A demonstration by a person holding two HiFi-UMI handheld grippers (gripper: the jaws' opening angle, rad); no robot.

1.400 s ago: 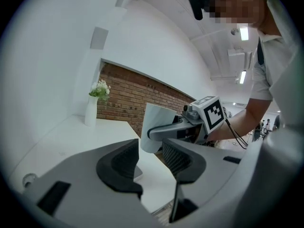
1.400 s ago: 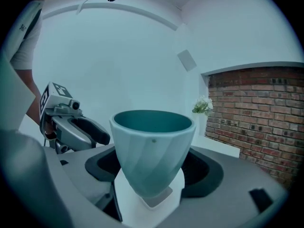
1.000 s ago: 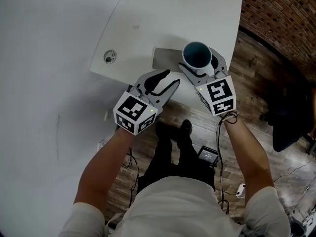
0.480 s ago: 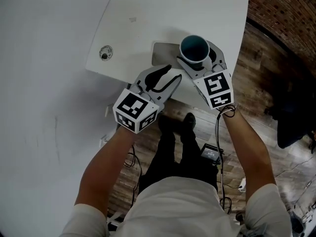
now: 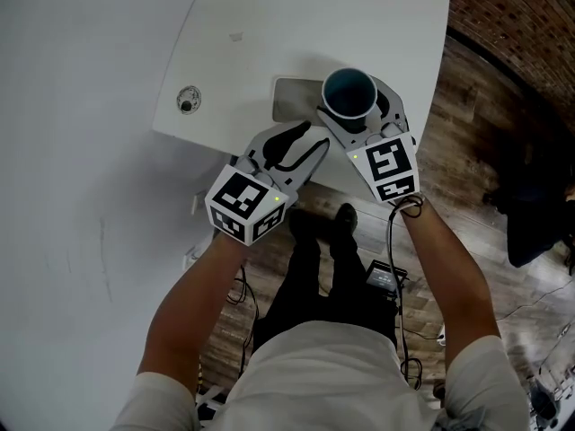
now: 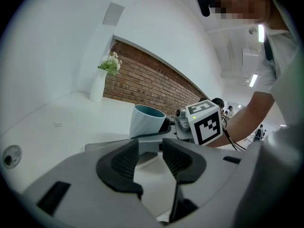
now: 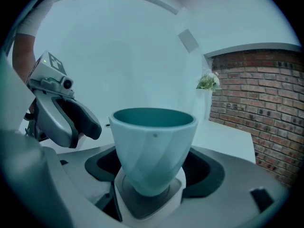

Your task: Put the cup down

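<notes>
A pale blue ribbed cup (image 5: 349,92) with a teal inside stands upright between the jaws of my right gripper (image 5: 360,109), which is shut on its lower body. In the right gripper view the cup (image 7: 152,146) fills the middle, over a grey-topped square pad (image 7: 142,205). That grey pad (image 5: 295,101) lies on the white table (image 5: 269,34) just left of the cup; whether the cup's base touches it I cannot tell. My left gripper (image 5: 310,142) hovers at the table's near edge, open a little, with nothing between its pads (image 6: 124,161).
A round metal grommet (image 5: 186,103) sits in the table to the left. A white vase with flowers (image 6: 105,77) stands at the far end by a brick wall. Below the table edge are wooden floor, the person's legs, a black box (image 5: 381,279) and a dark chair (image 5: 539,205).
My right gripper has edged slightly left and farther over the table with the cup, closer to the grey pad. The left gripper has hardly moved.
</notes>
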